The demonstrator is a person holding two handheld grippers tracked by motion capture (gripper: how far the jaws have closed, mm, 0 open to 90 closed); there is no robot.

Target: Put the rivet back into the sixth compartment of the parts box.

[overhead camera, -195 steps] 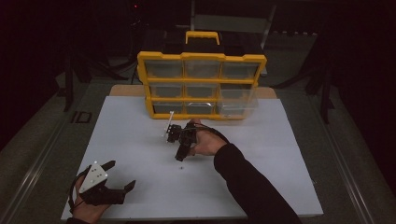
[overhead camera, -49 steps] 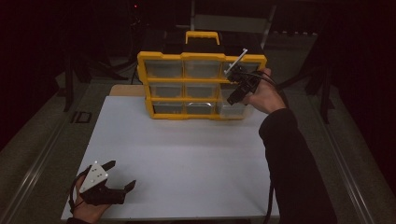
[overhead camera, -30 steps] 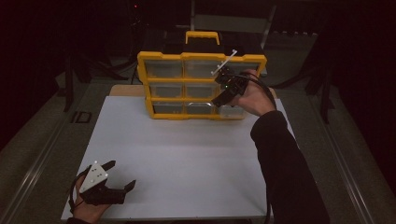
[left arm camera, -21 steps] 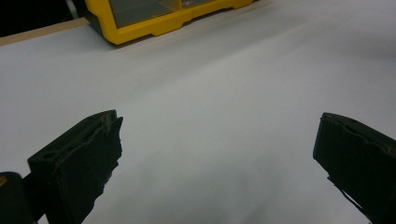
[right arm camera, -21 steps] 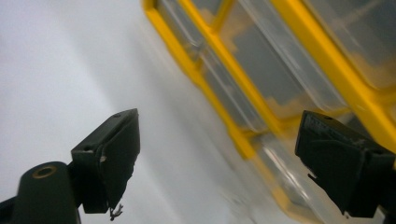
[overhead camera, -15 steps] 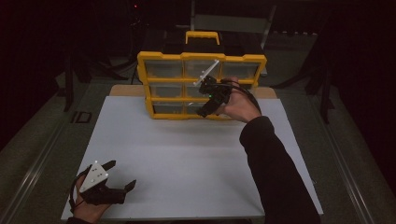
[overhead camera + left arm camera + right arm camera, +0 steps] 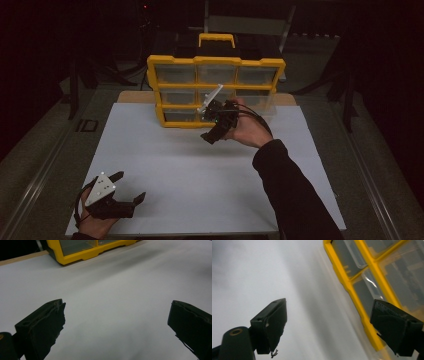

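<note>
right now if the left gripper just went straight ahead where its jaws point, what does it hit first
Likely the yellow organizer case. The open left gripper faces bare white table sheet, with the case's lower edge standing beyond it; depth is uncertain.

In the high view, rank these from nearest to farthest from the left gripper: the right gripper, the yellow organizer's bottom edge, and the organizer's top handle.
From the left gripper, at the near-left corner:
1. Right gripper, mid-table, right of centre.
2. Yellow organizer's bottom edge, just behind it; a close call with the first.
3. Top handle, at the far back.
</note>
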